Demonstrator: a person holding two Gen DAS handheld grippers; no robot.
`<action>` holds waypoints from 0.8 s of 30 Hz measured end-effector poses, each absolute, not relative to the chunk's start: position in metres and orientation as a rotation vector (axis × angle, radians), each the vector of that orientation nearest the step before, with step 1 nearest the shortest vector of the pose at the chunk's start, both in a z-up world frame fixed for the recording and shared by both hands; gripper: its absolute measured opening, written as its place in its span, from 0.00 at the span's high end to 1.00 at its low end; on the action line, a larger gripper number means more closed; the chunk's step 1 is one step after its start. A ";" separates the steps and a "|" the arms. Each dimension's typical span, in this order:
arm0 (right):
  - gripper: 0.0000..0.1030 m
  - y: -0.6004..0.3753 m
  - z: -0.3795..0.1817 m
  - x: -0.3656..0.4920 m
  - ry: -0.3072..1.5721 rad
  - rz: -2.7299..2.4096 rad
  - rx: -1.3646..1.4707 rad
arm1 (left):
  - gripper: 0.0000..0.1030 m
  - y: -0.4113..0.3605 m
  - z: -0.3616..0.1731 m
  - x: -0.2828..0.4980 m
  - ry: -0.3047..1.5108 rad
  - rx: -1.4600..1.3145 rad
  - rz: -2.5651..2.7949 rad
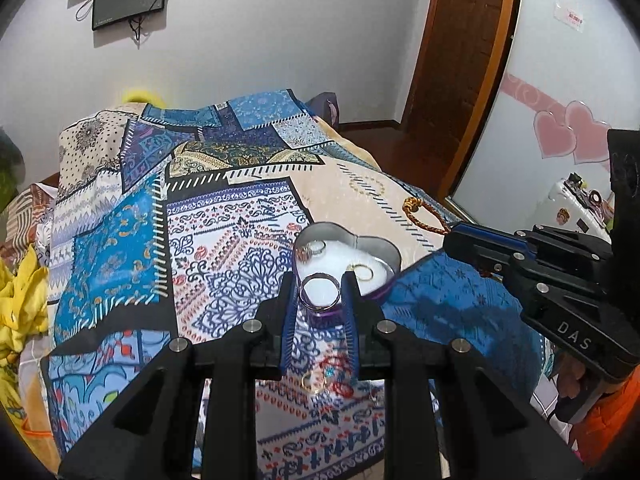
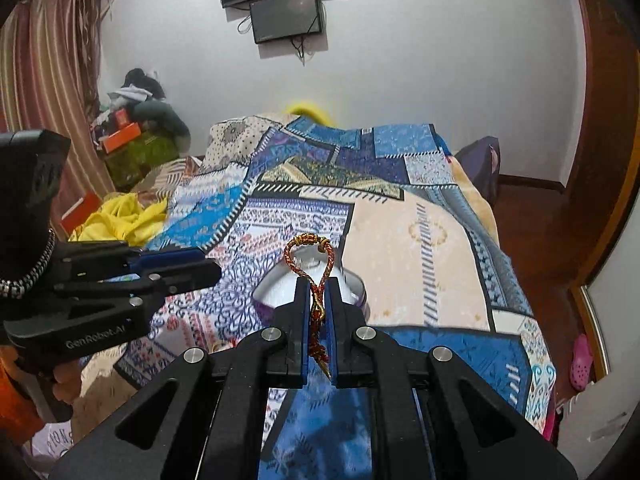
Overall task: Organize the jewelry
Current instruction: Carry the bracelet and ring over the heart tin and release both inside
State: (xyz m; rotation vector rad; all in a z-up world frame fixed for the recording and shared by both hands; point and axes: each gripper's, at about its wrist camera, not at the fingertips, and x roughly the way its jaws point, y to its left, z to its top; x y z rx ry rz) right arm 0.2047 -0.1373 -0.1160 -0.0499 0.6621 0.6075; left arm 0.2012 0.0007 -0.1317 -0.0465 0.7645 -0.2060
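A heart-shaped tin (image 1: pixel 386 254) with a white lining lies on the patchwork blanket (image 1: pixel 224 264). Inside it are a silver ring (image 1: pixel 310 250) and gold rings (image 1: pixel 362 271). My left gripper (image 1: pixel 319 285) hangs over the tin's near edge, shut on a silver band ring (image 1: pixel 313 305) pinched between its tips. My right gripper (image 2: pixel 318 280) is shut on a red-and-gold braided cord bracelet (image 2: pixel 289 254), whose loop stands up above the fingertips over the tin (image 2: pixel 269 286). The left wrist view shows the right gripper (image 1: pixel 450 238) and the bracelet (image 1: pixel 424 212) on the right; the left gripper (image 2: pixel 216 270) shows at the left.
Loose pieces, among them a gold ring (image 1: pixel 310 382), lie on the blanket under my left gripper. A yellow cloth (image 2: pixel 120 216) is bunched at the bed's left side. A wooden door (image 1: pixel 460 60) and a mirrored panel with pink hearts (image 1: pixel 560 136) stand to the right.
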 end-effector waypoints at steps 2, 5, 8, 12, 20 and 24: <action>0.94 -0.136 -0.115 0.208 0.657 0.608 -0.049 | 0.80 0.000 -0.133 0.207 0.767 -0.051 -0.211; 0.94 -0.133 -0.113 0.215 0.647 0.605 -0.046 | 0.80 0.001 -0.136 0.215 0.773 -0.055 -0.215; 0.94 -0.133 -0.112 0.222 0.646 0.606 -0.039 | 0.80 0.001 -0.140 0.223 0.787 -0.062 -0.224; 0.94 -0.129 -0.114 0.235 0.654 0.615 -0.029 | 0.80 0.001 -0.148 0.232 0.805 -0.065 -0.234; 0.94 -0.113 -0.138 0.252 0.729 0.645 -0.063 | 0.80 0.002 -0.161 0.252 0.849 -0.096 -0.264; 0.94 -0.109 -0.146 0.257 0.755 0.656 -0.087 | 0.80 0.000 -0.167 0.259 0.869 -0.094 -0.285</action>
